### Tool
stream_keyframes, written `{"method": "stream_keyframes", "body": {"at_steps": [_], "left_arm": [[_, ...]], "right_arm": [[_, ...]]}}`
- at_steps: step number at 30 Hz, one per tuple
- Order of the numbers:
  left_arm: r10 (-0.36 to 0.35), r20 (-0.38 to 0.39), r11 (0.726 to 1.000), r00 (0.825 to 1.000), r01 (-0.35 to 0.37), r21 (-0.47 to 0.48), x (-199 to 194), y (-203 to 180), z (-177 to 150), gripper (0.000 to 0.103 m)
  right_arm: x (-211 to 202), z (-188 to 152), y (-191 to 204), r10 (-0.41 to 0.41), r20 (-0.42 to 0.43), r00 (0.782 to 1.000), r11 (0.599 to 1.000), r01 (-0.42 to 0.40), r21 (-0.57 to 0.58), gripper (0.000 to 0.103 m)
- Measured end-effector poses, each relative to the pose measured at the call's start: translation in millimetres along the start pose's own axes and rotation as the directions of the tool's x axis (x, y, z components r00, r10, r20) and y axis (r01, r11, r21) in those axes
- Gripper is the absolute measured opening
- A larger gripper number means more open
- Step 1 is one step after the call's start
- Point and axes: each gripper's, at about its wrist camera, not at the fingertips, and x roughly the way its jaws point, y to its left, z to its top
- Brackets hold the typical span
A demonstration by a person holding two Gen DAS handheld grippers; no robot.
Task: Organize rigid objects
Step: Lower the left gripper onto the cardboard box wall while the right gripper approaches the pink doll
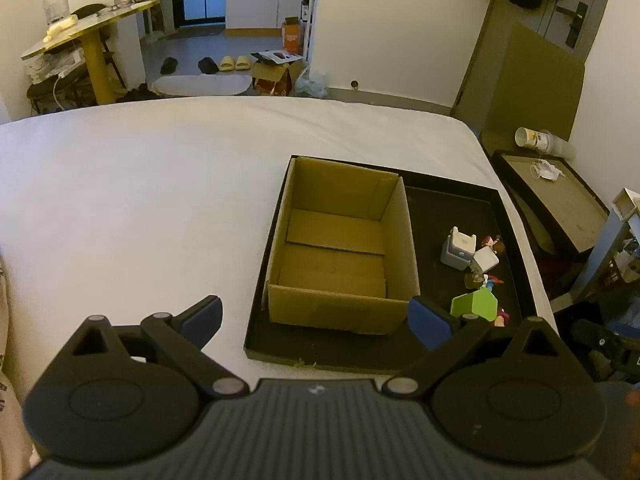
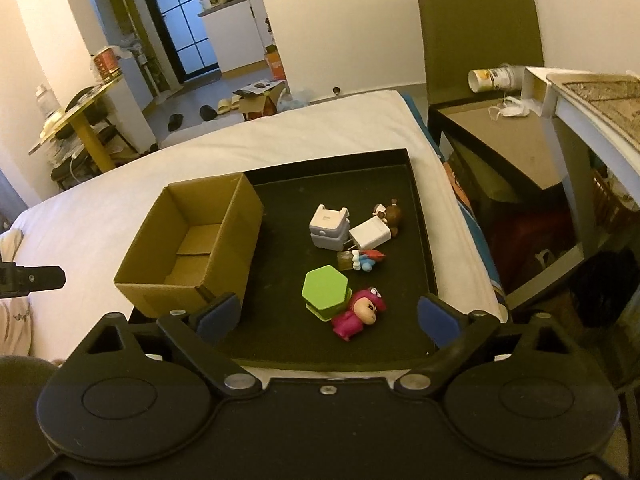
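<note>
Both grippers (image 1: 316,322) (image 2: 328,320) gape (blue pads bare) over corrugated cardboard box (image 2: 192,248), green hexagonal tub (image 2: 325,290).

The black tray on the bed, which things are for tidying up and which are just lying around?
For the job:
- black tray
- empty brown cardboard box
- green hexagonal box
- pink toy figure
- white plug adapter
- grey-white cube holder

Just lying about:
- tipped paper cup
- yellow slippers

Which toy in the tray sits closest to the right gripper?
The pink figure, lying beside the green hexagonal box; the brown and blue figures lie farther back.
</note>
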Motion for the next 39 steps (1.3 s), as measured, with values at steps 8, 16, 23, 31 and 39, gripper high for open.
{"method": "stream_keyframes", "body": {"at_steps": [8,16,23,31,39], "left_arm": [[-0.020,-0.009,0.999,1.000,0.020,-0.036,17.0,-0.5,9.3,0.097],[0.008,-0.036,0.999,0.999,-0.010,-0.053,36.1,1.7,15.0,0.086],[0.012,-0.095,0.995,0.995,-0.022,-0.102,57.3,8.6,22.1,0.065],[0.029,-0.171,0.989,0.985,-0.053,-0.139,88.0,21.8,41.5,0.054],[0.095,-0.241,0.982,0.966,-0.131,-0.138,117.3,23.1,54.3,0.052]], "right_arm": [[14.9,3.4,-5.1,0.005,-0.012,1.000,1.000,-0.004,0.008,0.086],[33.2,7.2,-11.0,0.007,-0.047,0.999,1.000,-0.006,0.029,0.081],[50.4,11.9,-16.7,0.016,-0.074,0.997,0.998,-0.012,0.060,0.078],[72.7,17.3,-24.8,0.032,-0.110,0.993,0.995,-0.021,0.097,0.076],[87.7,17.4,-31.9,0.037,-0.162,0.986,0.994,-0.020,0.105,0.070]]}}
